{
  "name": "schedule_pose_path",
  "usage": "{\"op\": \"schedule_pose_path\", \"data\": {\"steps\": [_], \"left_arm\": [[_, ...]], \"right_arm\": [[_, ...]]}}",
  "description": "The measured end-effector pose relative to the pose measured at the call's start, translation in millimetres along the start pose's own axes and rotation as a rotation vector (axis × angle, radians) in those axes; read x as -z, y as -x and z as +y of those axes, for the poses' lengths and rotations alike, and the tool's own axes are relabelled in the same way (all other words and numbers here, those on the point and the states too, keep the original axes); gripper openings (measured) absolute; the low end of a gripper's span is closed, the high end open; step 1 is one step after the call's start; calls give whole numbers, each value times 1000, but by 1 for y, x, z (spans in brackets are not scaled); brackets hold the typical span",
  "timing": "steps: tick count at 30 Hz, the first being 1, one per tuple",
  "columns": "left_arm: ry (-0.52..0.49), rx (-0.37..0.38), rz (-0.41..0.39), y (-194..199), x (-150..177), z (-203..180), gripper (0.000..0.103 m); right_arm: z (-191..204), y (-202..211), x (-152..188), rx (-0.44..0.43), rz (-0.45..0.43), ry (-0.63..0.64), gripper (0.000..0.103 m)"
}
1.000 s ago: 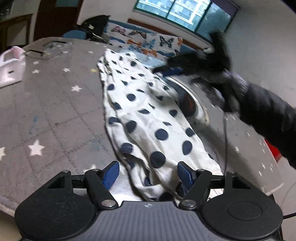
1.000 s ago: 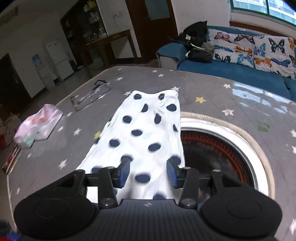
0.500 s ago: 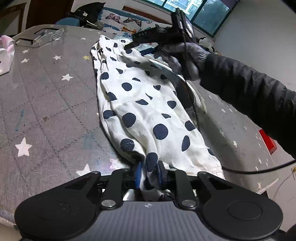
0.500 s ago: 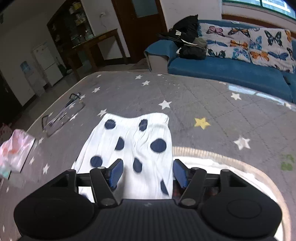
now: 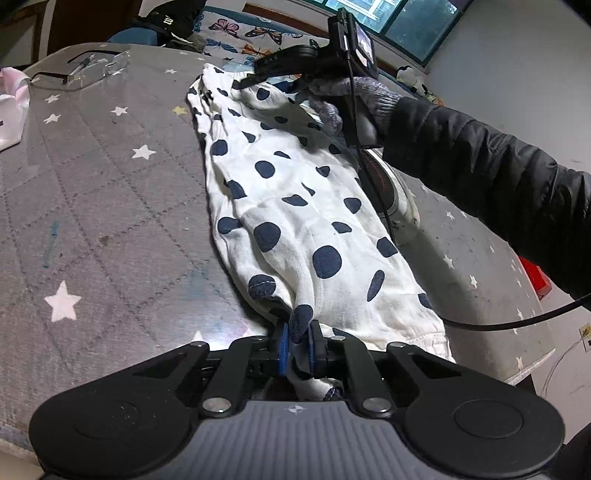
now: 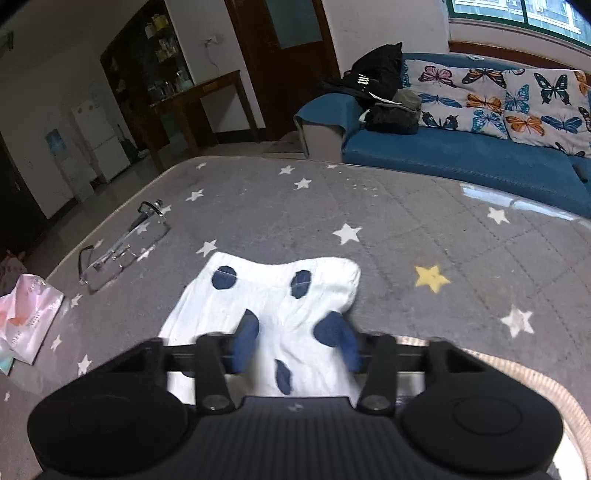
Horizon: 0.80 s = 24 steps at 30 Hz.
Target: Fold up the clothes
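Home living room. Blue sofa (image 6: 461, 155) with butterfly cushions (image 6: 517, 99) along the far wall, dark clothes (image 6: 380, 88) piled at its left end. Wooden table (image 6: 207, 99), glass-front cabinet (image 6: 147, 62), white fridge (image 6: 99, 140) at left. Window (image 6: 517, 14) above sofa. Star-print grey table cover (image 6: 369, 221) in front.

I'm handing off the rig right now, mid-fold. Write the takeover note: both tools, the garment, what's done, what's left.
Left tool: shut on the near end of the polka-dot garment.
Right tool: open, fingers on either side of the far end, nothing gripped yet.
Garment lies lengthwise on the grey star-print table cover, partly over the round metal-rimmed opening.
Done: near end gripped.
Left: close the right tool on the far end, then likely bring the ends together.
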<state>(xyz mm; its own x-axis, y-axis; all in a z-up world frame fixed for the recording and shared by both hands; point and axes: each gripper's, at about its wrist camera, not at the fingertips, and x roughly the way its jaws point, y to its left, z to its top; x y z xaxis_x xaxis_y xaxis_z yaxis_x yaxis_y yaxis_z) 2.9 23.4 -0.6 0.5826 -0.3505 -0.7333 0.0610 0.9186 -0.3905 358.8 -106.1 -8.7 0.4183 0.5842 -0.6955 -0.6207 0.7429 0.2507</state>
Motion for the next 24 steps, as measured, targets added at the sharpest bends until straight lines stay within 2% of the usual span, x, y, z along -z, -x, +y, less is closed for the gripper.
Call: {"op": "schedule_pose_path", "data": {"steps": [3,8,11,15,18,24], "left_arm": [[-4,-10,2,2,-1,3,12],[-10,-61,-1,9,-2,12,11],[-43,-121,-10,15,-8,21,11],[-95,-206,-15,19,-22,34,11],[-170,-280,-27,15,-42,44,11],[-305,-351,-38,-13,-82,52,11]], "right_arm": [[-9,5,2,-5,3,-38,11],[-25,16,8,40,-27,-112,7],[-38,25,14,72,-45,-163,7],[-59,45,28,182,-52,-248,6],[-75,71,46,275,-73,-302,6],[-92,131,94,453,-114,-378,6]]}}
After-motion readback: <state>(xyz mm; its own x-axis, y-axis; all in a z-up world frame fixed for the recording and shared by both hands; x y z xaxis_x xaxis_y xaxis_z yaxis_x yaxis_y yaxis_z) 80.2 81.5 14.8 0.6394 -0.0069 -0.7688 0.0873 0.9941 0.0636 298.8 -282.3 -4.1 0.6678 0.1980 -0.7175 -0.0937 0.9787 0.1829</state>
